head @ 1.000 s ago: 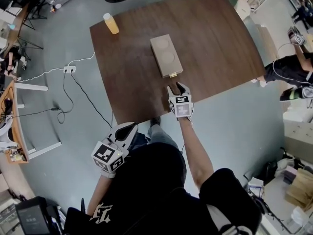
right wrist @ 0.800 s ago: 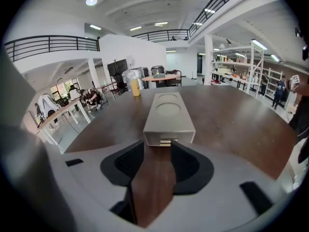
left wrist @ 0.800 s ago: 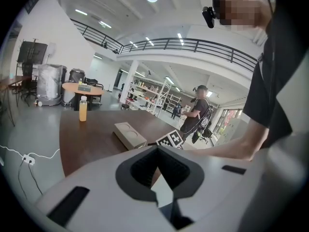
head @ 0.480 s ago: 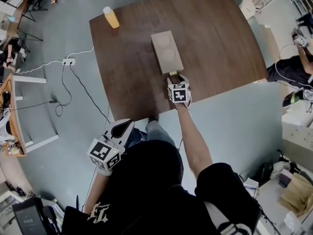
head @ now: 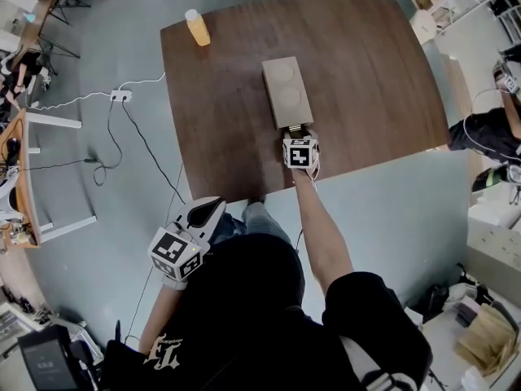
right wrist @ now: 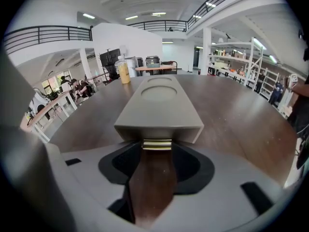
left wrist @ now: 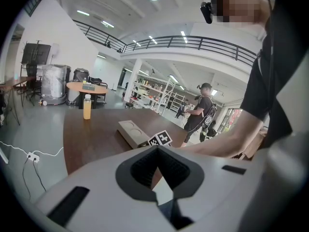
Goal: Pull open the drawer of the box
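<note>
A flat tan box [head: 286,92] with two round dents in its lid lies on the dark wooden table [head: 366,72]. A small gold drawer handle [right wrist: 157,144] sticks out of its near end. My right gripper [head: 299,131] is at that end, open, and the handle sits between its jaws [right wrist: 157,152] with the pads not pressing it. The drawer looks closed. My left gripper [head: 212,208] hangs shut and holding nothing off the table's near edge, beside the person's body; from there the box [left wrist: 131,132] shows at a distance.
A bottle of orange liquid [head: 196,27] stands at the table's far left corner. A power strip [head: 120,96] with cables lies on the floor to the left. Another person [head: 488,129] stands beyond the table's right edge. A desk [head: 24,177] is at far left.
My right gripper has moved forward from a short way off the box up to its handle, and its jaws have spread wider. The left gripper has barely moved.
</note>
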The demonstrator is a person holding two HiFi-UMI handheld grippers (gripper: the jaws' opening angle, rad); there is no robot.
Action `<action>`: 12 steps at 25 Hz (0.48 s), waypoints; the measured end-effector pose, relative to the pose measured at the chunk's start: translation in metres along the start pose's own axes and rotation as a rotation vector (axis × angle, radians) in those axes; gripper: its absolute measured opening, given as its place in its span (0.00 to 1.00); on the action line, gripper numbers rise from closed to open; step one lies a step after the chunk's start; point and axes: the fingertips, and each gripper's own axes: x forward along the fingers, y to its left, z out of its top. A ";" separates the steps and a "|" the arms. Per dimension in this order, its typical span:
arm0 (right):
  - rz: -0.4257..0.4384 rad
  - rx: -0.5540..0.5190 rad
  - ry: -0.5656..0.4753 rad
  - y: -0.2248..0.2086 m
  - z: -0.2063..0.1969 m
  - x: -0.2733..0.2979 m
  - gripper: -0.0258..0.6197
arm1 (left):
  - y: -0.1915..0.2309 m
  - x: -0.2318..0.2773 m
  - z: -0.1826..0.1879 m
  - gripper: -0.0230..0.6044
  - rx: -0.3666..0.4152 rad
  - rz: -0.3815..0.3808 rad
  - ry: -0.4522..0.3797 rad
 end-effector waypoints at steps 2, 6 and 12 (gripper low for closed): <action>-0.006 0.006 0.003 -0.001 0.000 0.000 0.29 | 0.002 0.001 0.002 0.04 0.001 0.004 -0.006; -0.010 -0.003 0.001 -0.001 -0.001 0.003 0.29 | 0.004 -0.001 0.002 0.04 -0.006 0.014 -0.015; -0.008 -0.016 -0.001 0.000 -0.001 0.004 0.28 | 0.006 -0.002 0.000 0.04 -0.017 0.024 -0.020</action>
